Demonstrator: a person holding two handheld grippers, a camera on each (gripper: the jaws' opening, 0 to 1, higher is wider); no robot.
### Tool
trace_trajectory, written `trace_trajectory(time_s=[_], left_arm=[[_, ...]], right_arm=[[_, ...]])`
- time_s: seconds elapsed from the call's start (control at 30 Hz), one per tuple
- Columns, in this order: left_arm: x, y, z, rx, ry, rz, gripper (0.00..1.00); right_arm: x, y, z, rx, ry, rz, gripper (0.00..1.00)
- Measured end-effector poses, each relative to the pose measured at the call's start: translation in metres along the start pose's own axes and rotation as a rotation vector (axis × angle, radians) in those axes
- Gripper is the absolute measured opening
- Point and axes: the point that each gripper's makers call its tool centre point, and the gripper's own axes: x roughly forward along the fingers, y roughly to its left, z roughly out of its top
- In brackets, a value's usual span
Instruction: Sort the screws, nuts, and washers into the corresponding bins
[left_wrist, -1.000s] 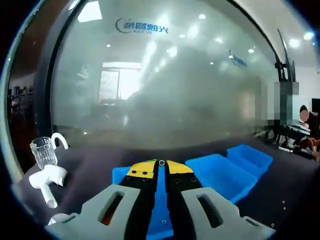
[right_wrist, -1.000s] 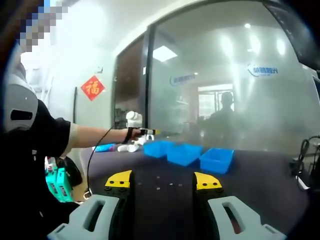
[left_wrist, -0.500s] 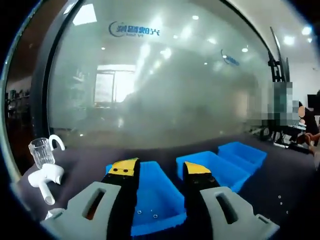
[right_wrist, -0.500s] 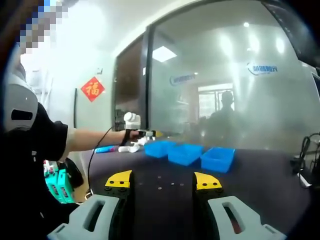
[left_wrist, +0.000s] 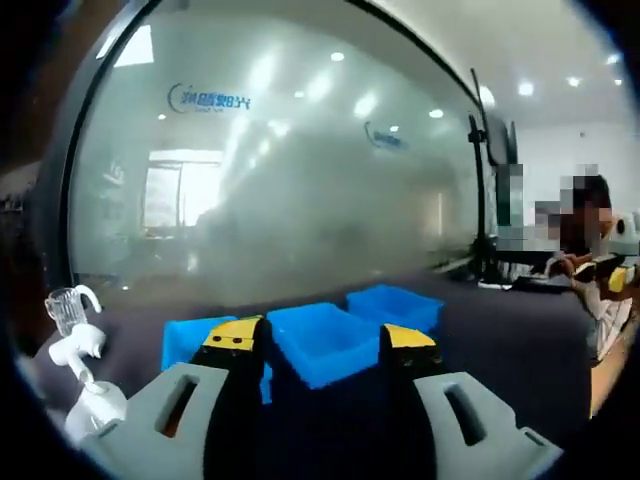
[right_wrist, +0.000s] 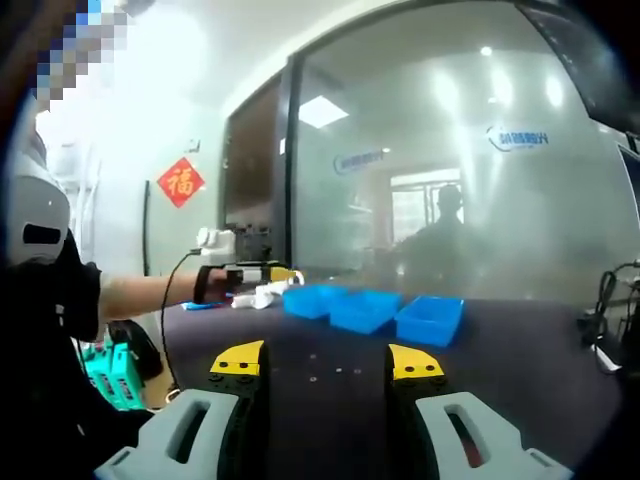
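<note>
Left gripper (left_wrist: 322, 340) hangs near the three blue bins (left_wrist: 325, 338), jaws apart and empty; right gripper (right_wrist: 327, 360) waits low over the dark table (right_wrist: 520, 360), jaws also apart with nothing between them. Small fasteners (right_wrist: 338, 369), too tiny to tell screw from nut or washer, lie scattered on the tabletop just beyond the right jaws, well short of the bins at the far edge. Best move, I judge: bring one gripper down over a single piece, close squarely, and identify it before choosing a bin.

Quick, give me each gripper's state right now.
Left gripper: open, holding nothing, raised before the blue bins.
Right gripper: open, holding nothing, above the dark table.
</note>
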Motion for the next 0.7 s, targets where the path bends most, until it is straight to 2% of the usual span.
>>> trace_trajectory(time_s=[0.07,0.1,0.2,0.43,0.7], left_arm=[[-0.010,-0.014,-0.002,0.001,0.018,-0.046,0.45],[-0.015,-0.020,0.001,-0.028,0.001,-0.066,0.45],[-0.031,-0.030,0.004,-0.052,-0.004,-0.107,0.45],[-0.066,-0.041,0.002,-0.032,-0.013,-0.170,0.45],[-0.104,-0.054,-0.015,-0.013,0.013,-0.206,0.45]], right_arm=[[0.001,0.000,0.000,0.001,0.000,0.001,0.42],[0.001,0.000,0.000,0.000,0.000,0.002,0.42],[0.003,0.003,0.002,-0.004,-0.002,0.007,0.42],[0.003,0.003,0.003,-0.003,-0.005,0.006,0.42],[0.004,0.000,0.002,-0.003,-0.002,-0.002,0.42]])
